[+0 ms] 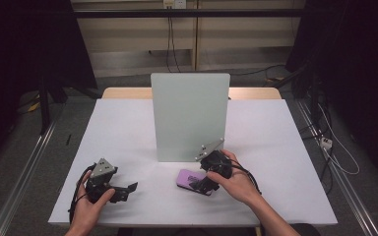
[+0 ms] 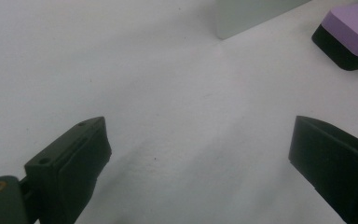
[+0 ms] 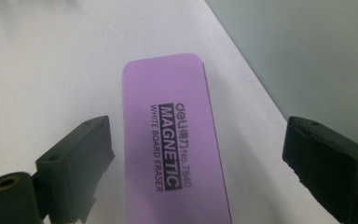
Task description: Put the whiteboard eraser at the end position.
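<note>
A purple whiteboard eraser (image 1: pixel 187 178) with a black base lies flat on the white table (image 1: pixel 123 128), just in front of an upright pale whiteboard panel (image 1: pixel 189 115). My right gripper (image 1: pixel 198 186) hangs over the eraser's right end. In the right gripper view the eraser (image 3: pixel 168 116) runs lengthwise between the jaws of the right gripper (image 3: pixel 198 144), which stand wide with a gap on both sides. My left gripper (image 1: pixel 128 189) rests low at the front left, and the left gripper (image 2: pixel 200 140) is open over bare table. The eraser (image 2: pixel 354 28) shows at the top right of the left gripper view.
The whiteboard panel (image 3: pixel 317 56) stands close behind and to the right of the eraser. The table's front edge (image 1: pixel 192 223) runs just behind both hands. Dark curtains and cables flank the table on the floor.
</note>
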Demonstrator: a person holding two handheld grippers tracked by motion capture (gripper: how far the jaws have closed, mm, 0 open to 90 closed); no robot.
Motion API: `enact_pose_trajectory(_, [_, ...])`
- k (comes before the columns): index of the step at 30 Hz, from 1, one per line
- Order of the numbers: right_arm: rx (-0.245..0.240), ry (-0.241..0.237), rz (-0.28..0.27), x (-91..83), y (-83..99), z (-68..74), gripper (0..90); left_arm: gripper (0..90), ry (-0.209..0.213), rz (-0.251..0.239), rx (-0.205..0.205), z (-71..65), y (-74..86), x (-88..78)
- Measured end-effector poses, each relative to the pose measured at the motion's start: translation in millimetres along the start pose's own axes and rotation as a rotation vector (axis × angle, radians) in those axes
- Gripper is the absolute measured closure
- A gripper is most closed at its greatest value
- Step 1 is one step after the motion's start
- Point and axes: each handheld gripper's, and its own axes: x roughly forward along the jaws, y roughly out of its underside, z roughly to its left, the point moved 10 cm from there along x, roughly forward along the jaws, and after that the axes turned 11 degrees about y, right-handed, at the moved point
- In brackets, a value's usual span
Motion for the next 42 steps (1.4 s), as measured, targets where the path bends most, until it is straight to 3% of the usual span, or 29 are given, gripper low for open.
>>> enact_pose_trajectory(3, [0.034, 0.025, -0.028, -2.7, -0.8, -3.9, 8.0, 5.0, 0.000, 0.000, 0.004, -0.3, -0.3, 0.0])
enact_pose_trajectory(6, [0.062, 0.082, -0.049, -5.2, -2.6, -10.5, 8.1, 5.0, 0.001, 0.000, 0.006, -0.3, -0.2, -0.3])
enact_pose_trajectory(8, [0.084, 0.066, -0.070, -8.9, -3.9, -9.2, 7.9, 5.0, -0.004, 0.001, 0.002, 0.4, 0.0, -0.9])
enact_pose_trajectory(10, [0.109, 0.092, -0.089, -11.7, -3.9, -11.9, 7.6, 5.0, -0.004, -0.001, -0.003, 0.6, 0.1, -1.2])
enact_pose_trajectory(13, [0.143, 0.142, -0.119, -16.6, -1.5, -18.0, 7.4, 5.0, -0.008, -0.007, 0.001, 0.8, -0.8, -1.5])
enact_pose_trajectory(21, [0.240, 0.218, -0.195, -29.9, 9.3, -35.2, 6.8, 5.0, -0.020, -0.022, -0.013, 3.9, -2.4, -4.2])
enact_pose_trajectory(36, [0.346, 0.311, -0.207, -47.9, 58.4, -62.7, 6.8, 5.1, -0.016, -0.063, -0.036, 3.4, -5.8, -5.2])
enact_pose_trajectory(42, [0.382, 0.342, -0.213, -53.8, 76.5, -72.4, 6.6, 5.0, -0.024, -0.056, -0.038, 4.6, -5.2, -6.5])
